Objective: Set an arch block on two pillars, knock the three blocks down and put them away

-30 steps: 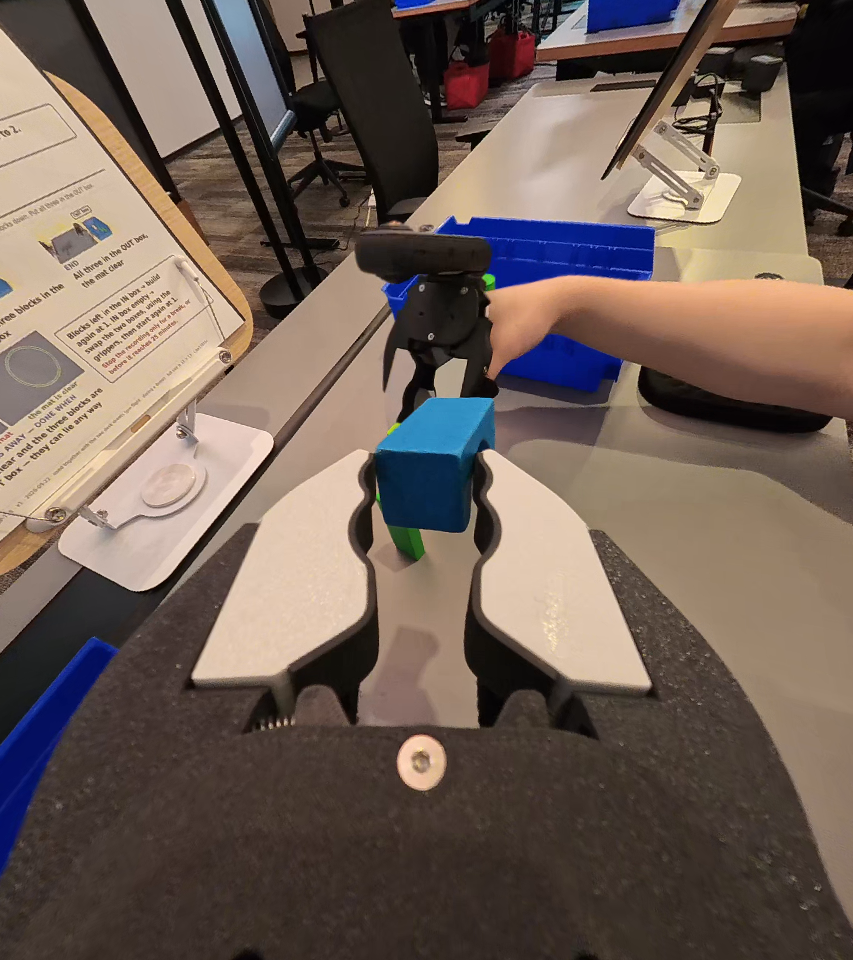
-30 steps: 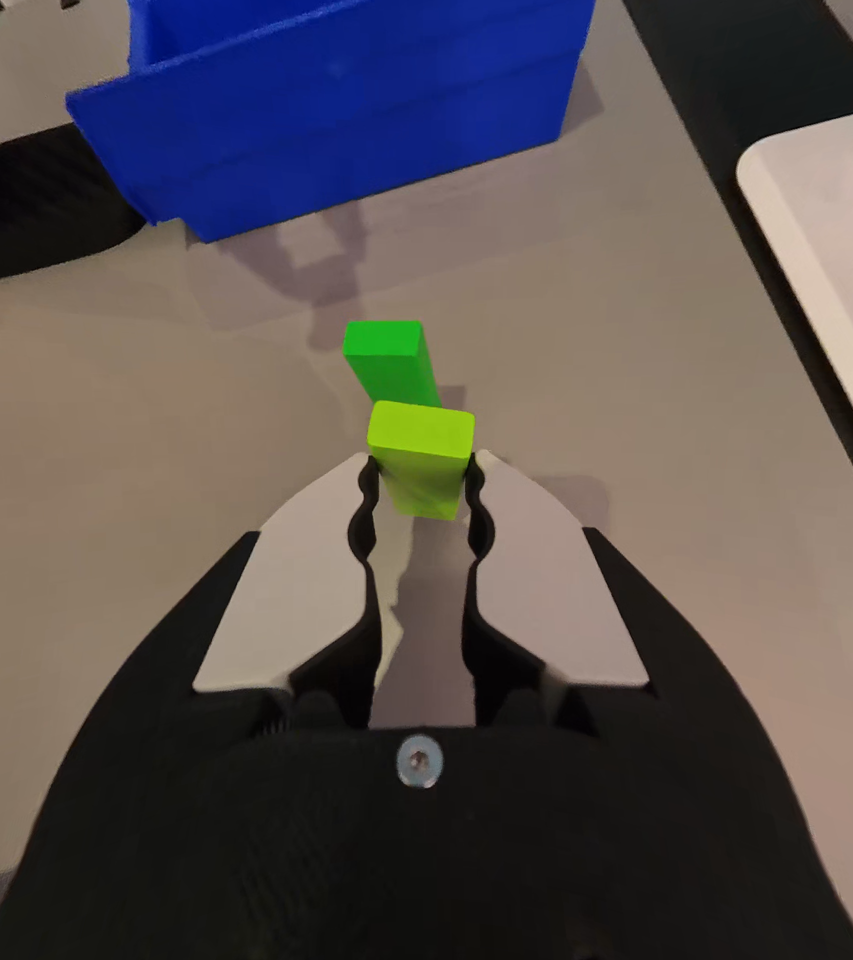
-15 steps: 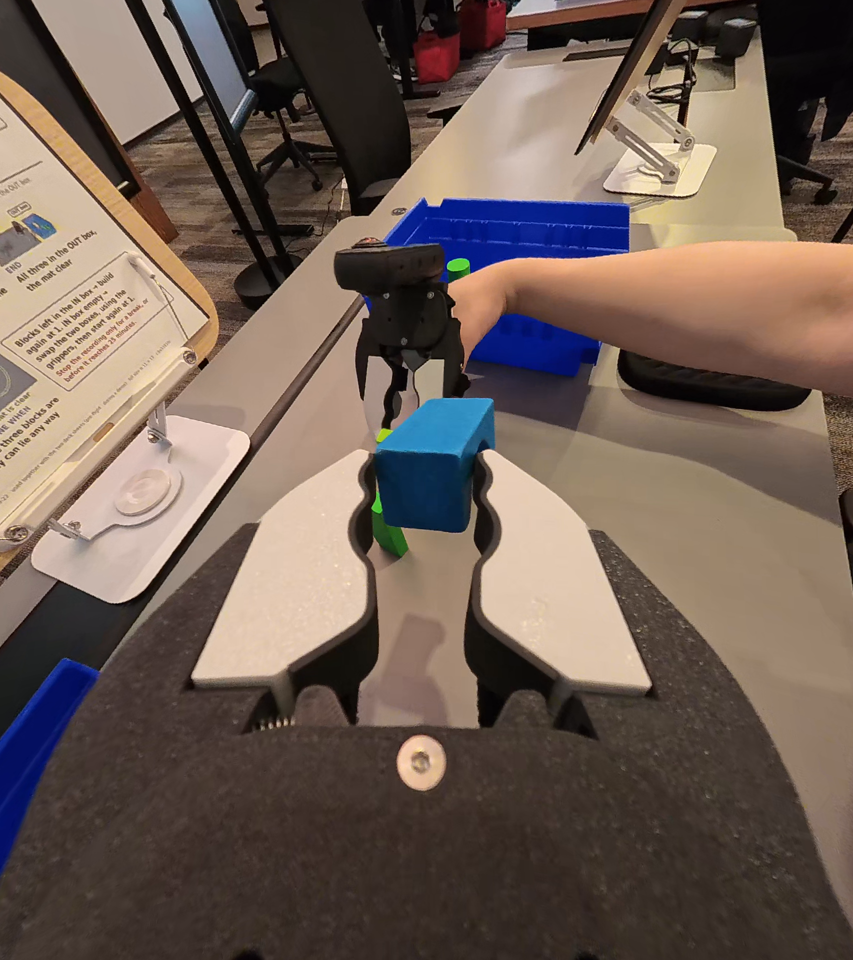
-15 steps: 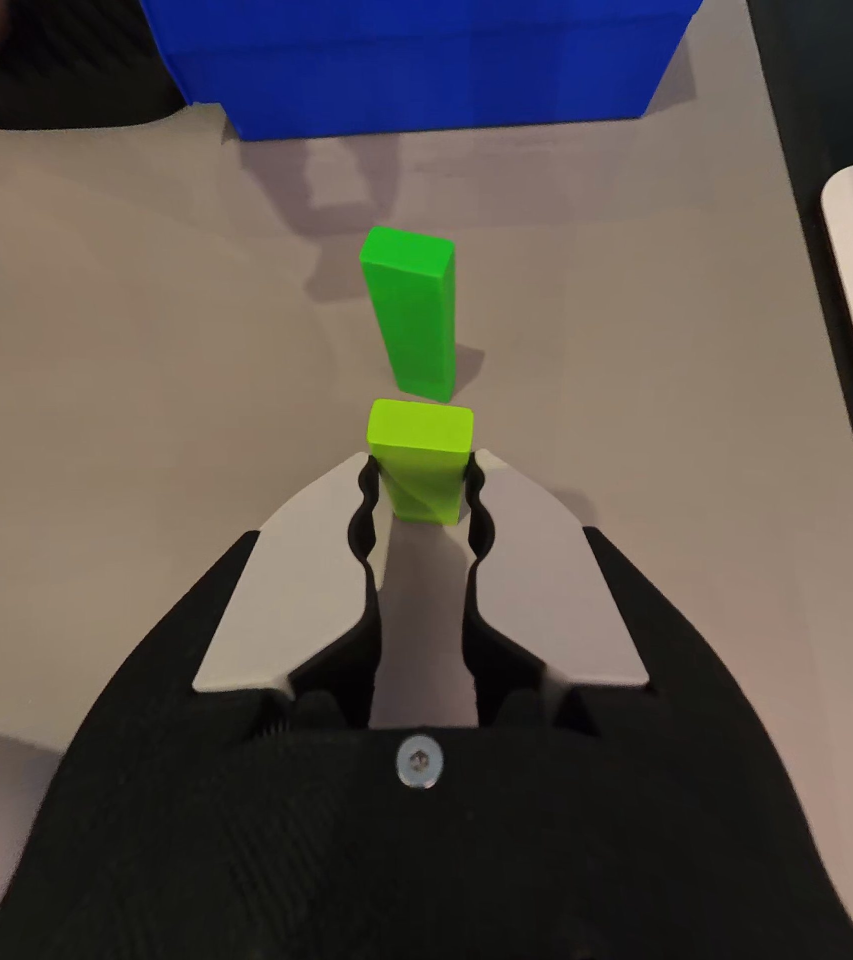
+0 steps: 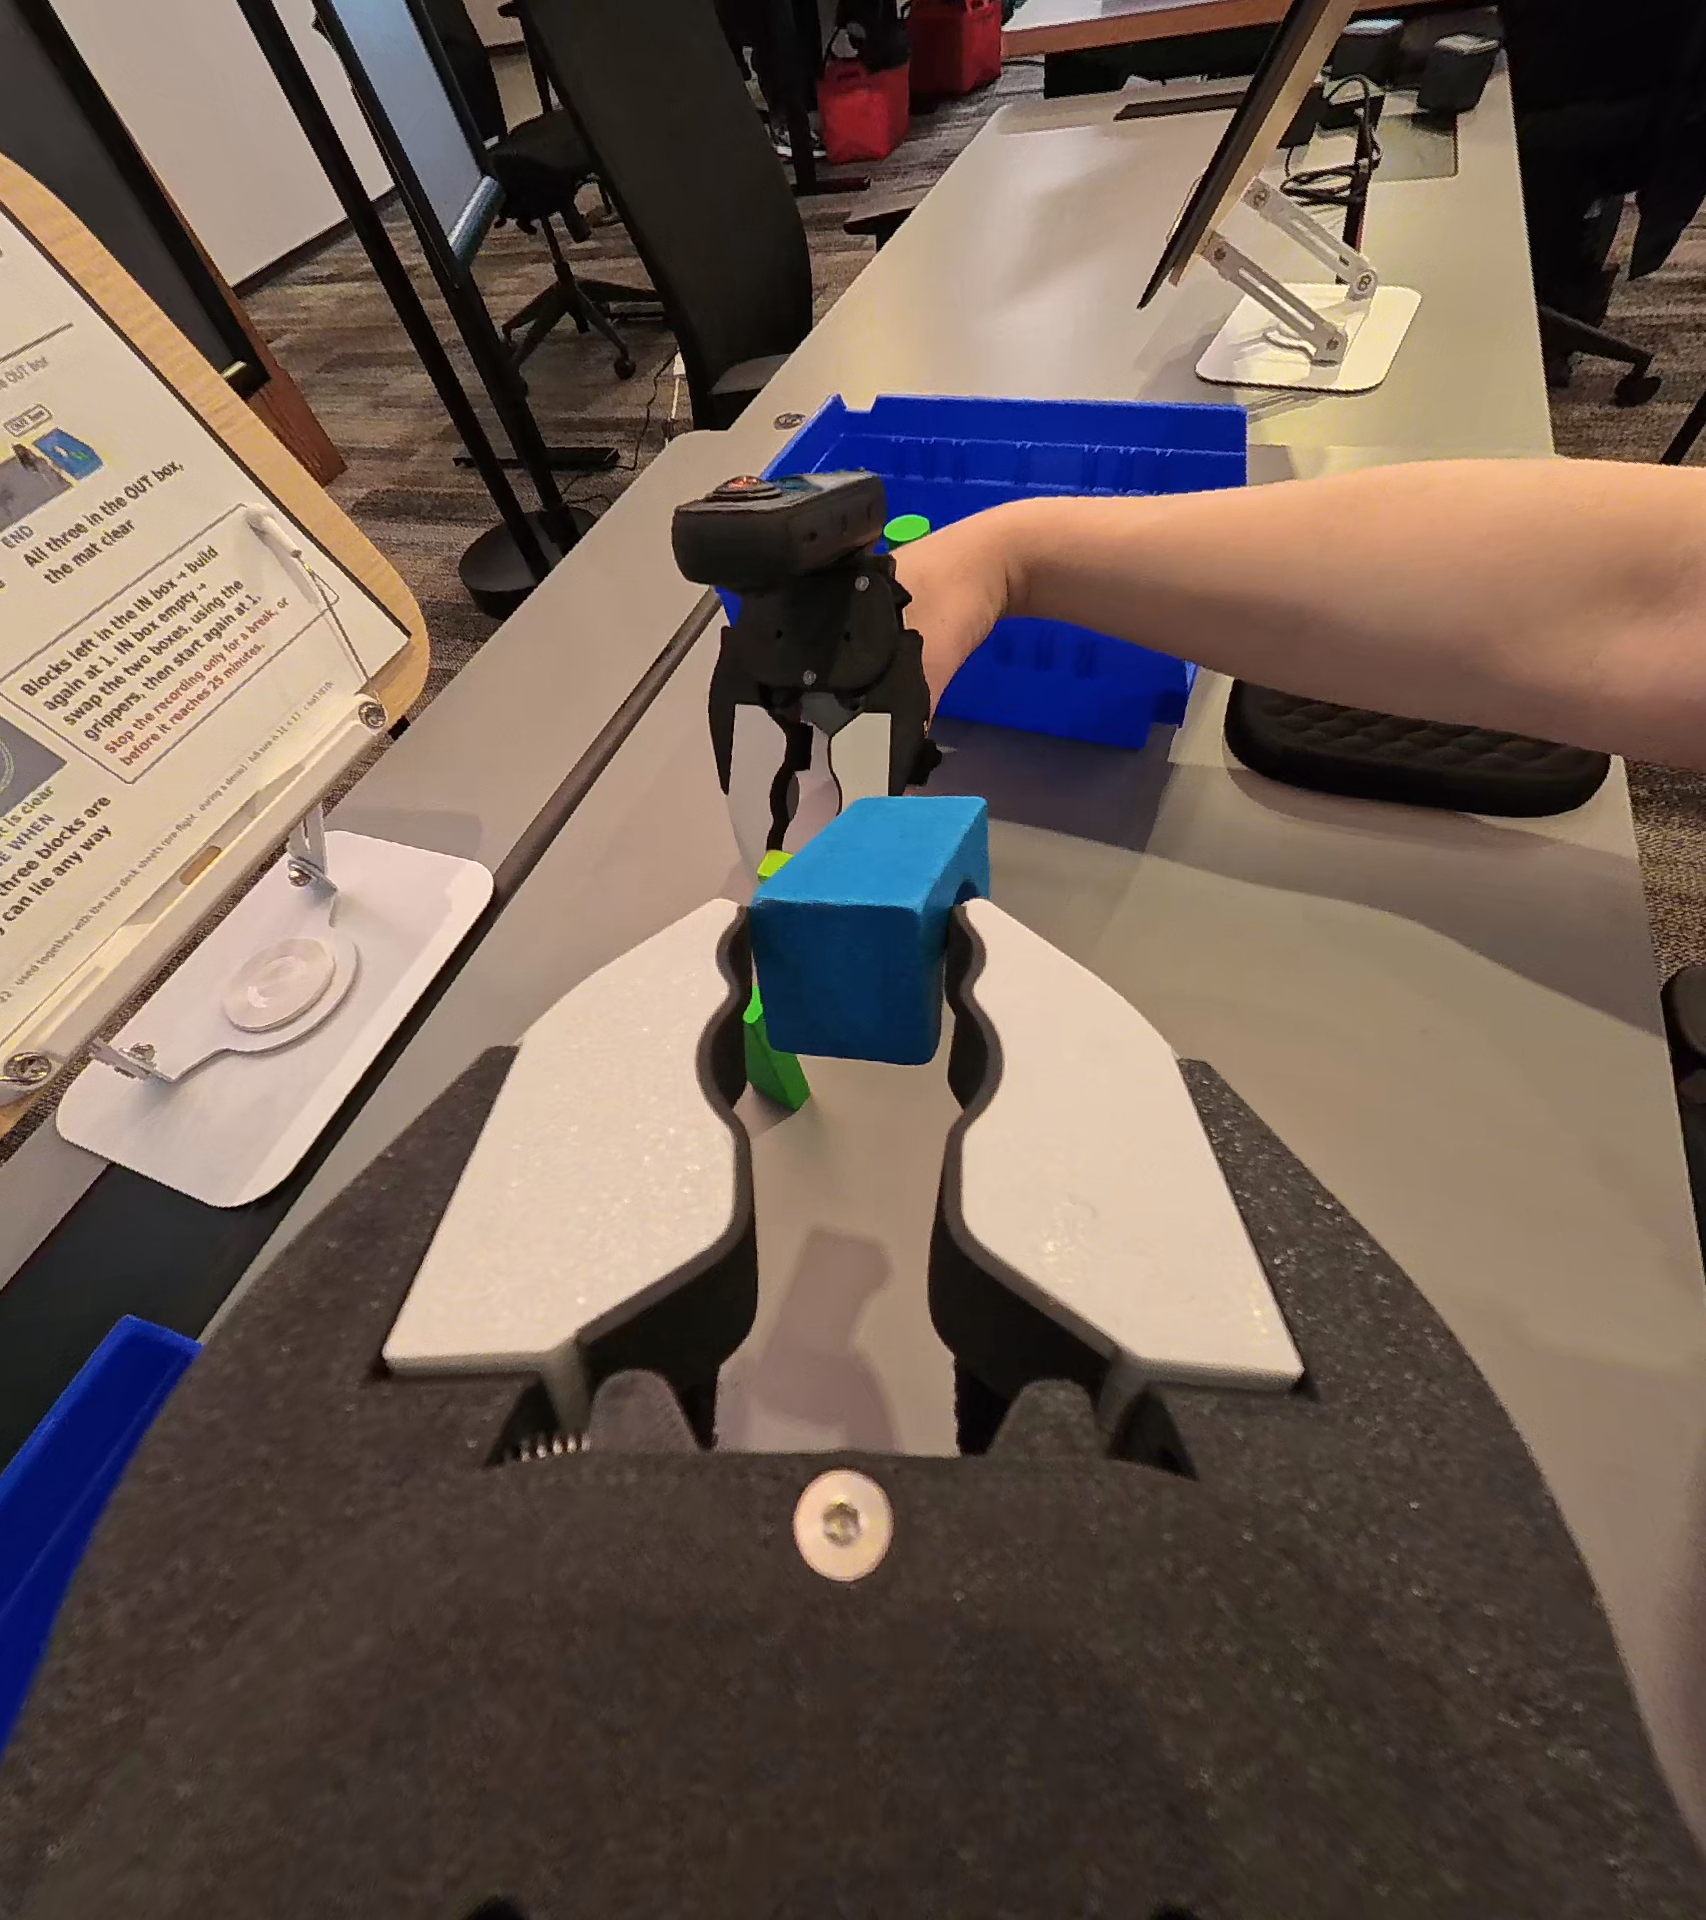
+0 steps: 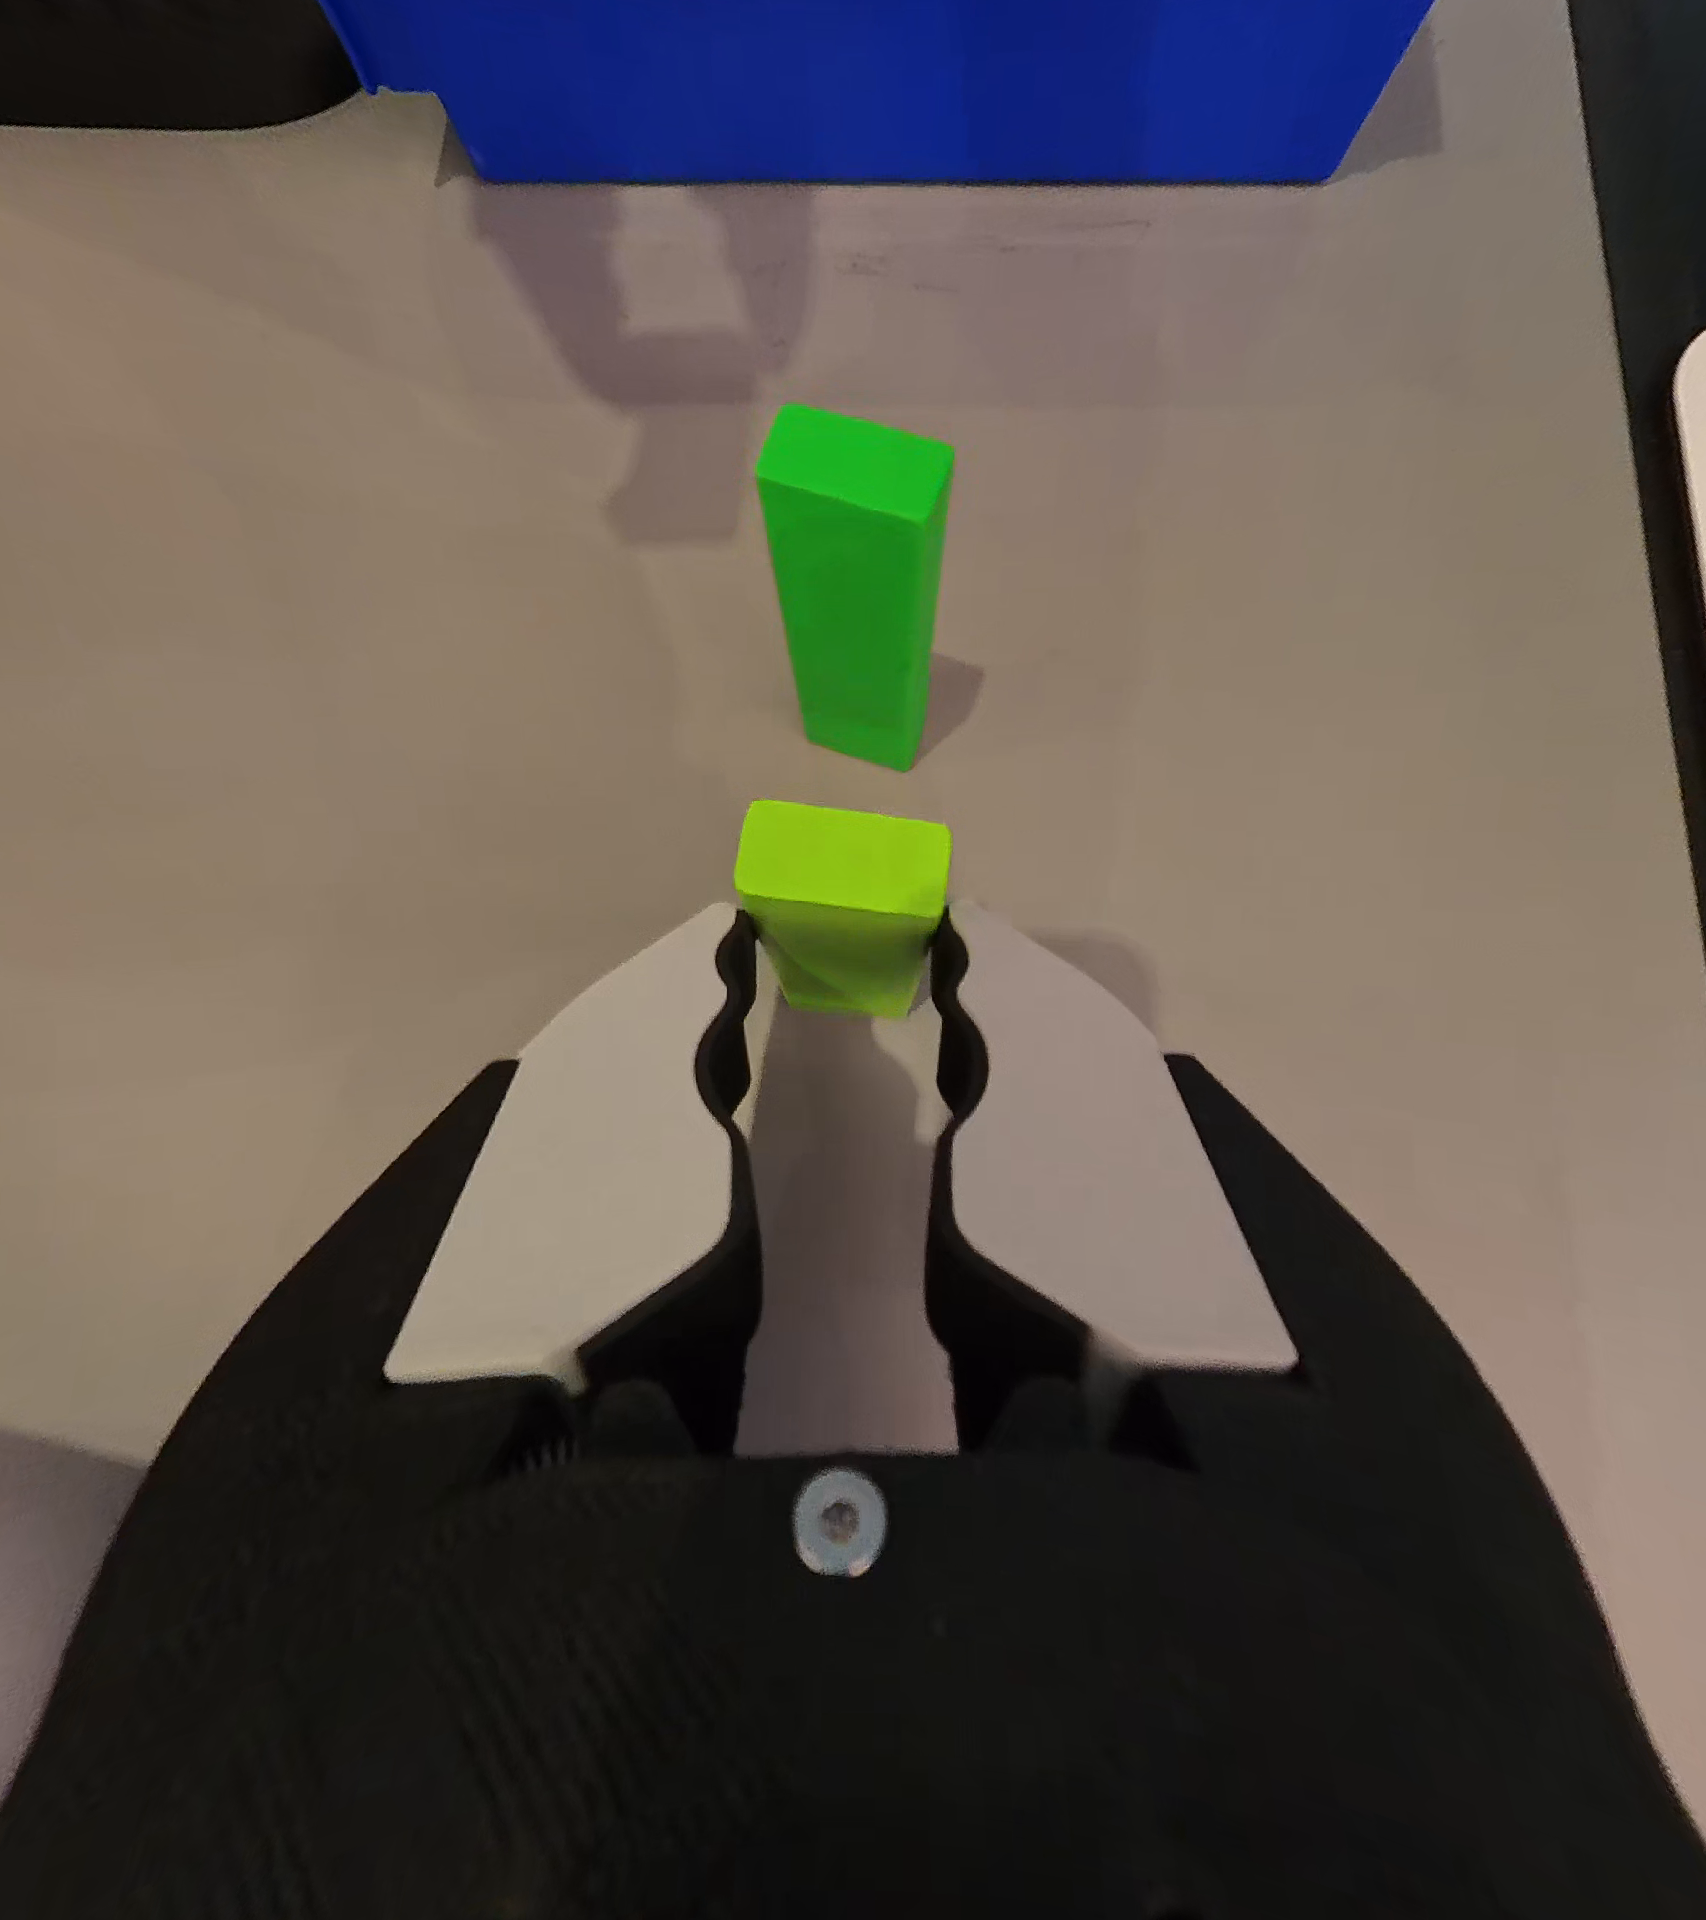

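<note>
In the left wrist view, the left gripper is clamped on the blue arch block, held above the grey table. Beyond it a green pillar stands, with a blue bin behind.

In the right wrist view, the right gripper grips a lighter green pillar upright, near the standing pillar but apart from it.

1. You have bright, even indoor light in both views.
2. The desk shows a soft sheen and broad, soft-edged shadows.
3. The standing green pillar casts only a short shadow.
4. Wide-angle distortion bends the edges; near foreground looks slightly soft.
</note>
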Motion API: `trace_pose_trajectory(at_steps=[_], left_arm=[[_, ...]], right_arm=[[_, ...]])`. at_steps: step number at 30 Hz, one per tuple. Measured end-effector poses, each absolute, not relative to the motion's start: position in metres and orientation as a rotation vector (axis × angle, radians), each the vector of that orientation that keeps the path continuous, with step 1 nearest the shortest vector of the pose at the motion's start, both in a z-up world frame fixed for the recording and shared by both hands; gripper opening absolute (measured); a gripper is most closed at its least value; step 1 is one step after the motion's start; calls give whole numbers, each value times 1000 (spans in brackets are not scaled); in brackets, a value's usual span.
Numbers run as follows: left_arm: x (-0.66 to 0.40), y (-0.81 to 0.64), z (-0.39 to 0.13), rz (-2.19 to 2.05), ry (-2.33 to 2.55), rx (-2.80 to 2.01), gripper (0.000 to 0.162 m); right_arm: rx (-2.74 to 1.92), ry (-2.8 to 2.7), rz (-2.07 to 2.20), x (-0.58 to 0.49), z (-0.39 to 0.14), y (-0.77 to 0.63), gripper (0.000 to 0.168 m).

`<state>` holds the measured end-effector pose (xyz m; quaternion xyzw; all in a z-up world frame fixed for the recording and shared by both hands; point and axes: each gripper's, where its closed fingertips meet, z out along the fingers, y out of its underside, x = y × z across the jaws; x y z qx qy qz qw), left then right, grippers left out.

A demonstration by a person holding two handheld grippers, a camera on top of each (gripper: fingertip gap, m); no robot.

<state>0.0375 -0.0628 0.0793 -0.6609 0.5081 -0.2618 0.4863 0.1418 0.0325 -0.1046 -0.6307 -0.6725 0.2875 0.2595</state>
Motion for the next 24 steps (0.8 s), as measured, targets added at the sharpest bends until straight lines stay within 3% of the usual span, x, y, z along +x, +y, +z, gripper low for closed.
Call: trace_pose_trajectory(at_steps=[12,17,24], left_arm=[[36,-61,73,-641,1244,-1645,36],[34,-61,74,-641,1242,-1647,36],[26,-58,80,-633,1210,-1649,36]], right_arm=[[-1715,-1836,714,146,-104,30,38],[-1726,-1823,678,148,-96,29,50],[-1794,-1604,605,136,-32,35,60]])
